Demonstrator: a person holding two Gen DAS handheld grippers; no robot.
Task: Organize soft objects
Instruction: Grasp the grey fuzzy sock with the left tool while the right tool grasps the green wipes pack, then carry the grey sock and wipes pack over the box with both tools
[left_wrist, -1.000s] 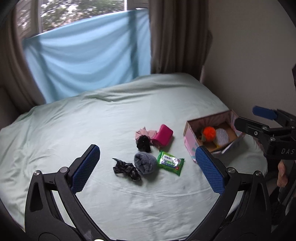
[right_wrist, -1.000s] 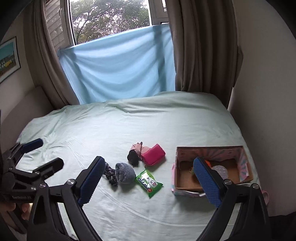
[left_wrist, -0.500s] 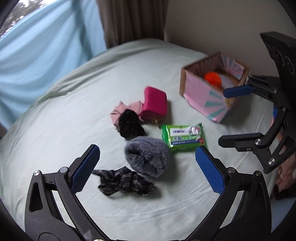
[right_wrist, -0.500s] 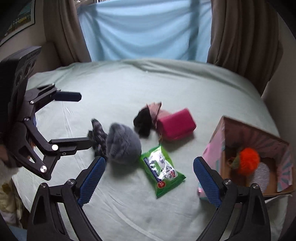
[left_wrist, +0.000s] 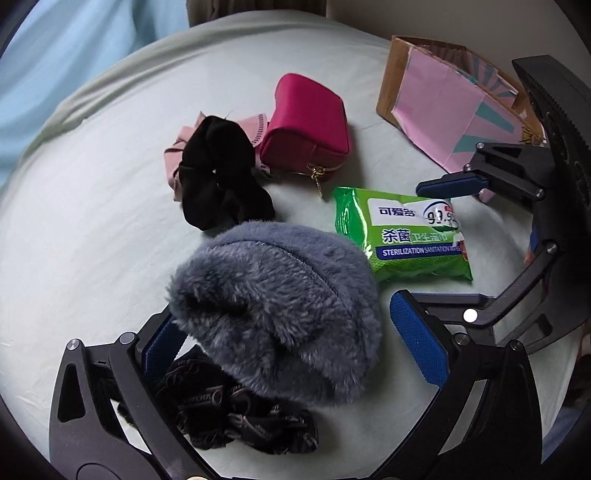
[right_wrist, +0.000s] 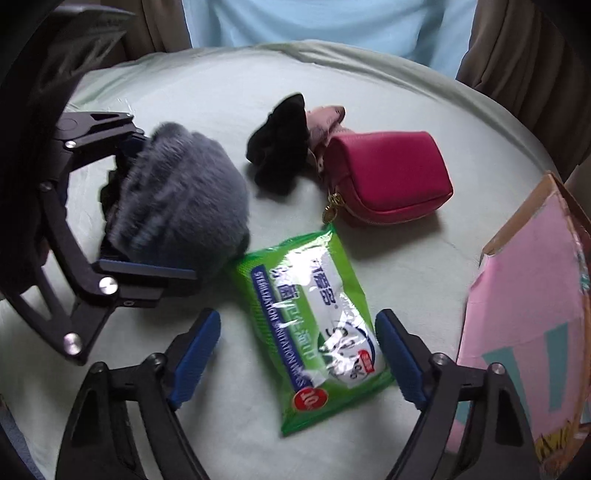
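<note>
Straddling the green wipes pack (right_wrist: 314, 328) on the bed (right_wrist: 221, 122), my right gripper (right_wrist: 299, 354) is closing across its slick, squashy middle; my left gripper (left_wrist: 291, 343) brackets the grey fluffy pouch (left_wrist: 277, 314), jaws apart.

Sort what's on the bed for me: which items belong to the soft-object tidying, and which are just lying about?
Part of the job:
- grey furry pouch, between the left gripper pads
- green wipes pack, right gripper closing around it
- black scrunchie
- pink cloth
- patterned dark fabric
- magenta pouch
- pink cardboard box

Just there:
- pale green bedsheet
- blue curtain
</note>
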